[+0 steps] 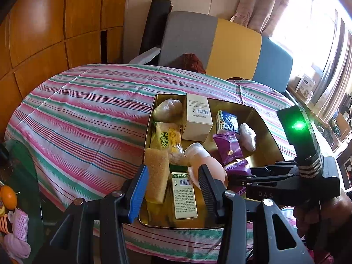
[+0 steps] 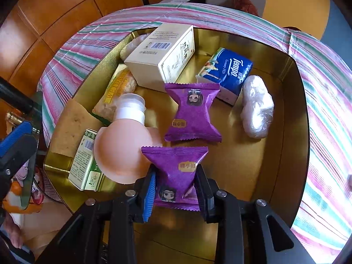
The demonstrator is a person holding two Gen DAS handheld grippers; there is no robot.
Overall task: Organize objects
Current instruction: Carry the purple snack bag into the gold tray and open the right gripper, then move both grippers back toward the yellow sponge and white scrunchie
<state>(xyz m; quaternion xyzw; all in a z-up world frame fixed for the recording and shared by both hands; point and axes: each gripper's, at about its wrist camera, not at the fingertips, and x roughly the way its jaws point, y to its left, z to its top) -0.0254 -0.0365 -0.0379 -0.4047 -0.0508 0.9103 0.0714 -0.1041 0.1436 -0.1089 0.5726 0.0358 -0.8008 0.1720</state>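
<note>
A gold tin [image 2: 281, 101] stands on the striped cloth and holds several items. My right gripper [image 2: 176, 187] points down into it, shut on a purple snack packet [image 2: 176, 173] that rests low over the tin floor. A second purple packet [image 2: 192, 112] lies just beyond it, and a peach bottle [image 2: 123, 145] lies to its left. In the left wrist view my left gripper [image 1: 173, 189] hovers open over the tin's near end [image 1: 270, 132], with nothing between its fingers. Below it are a green box [image 1: 183, 195] and a sponge [image 1: 156, 173]. The right gripper [image 1: 233, 179] reaches in from the right.
The tin also holds a cream box [image 2: 158, 59], a blue tissue pack [image 2: 226, 70], a white plastic bundle [image 2: 256, 110] and a yellow snack pack [image 2: 116, 94]. A sofa [image 1: 233, 44] stands behind the table, wooden cabinets [image 1: 55, 22] at left, and a side table with an orange [image 1: 8, 197].
</note>
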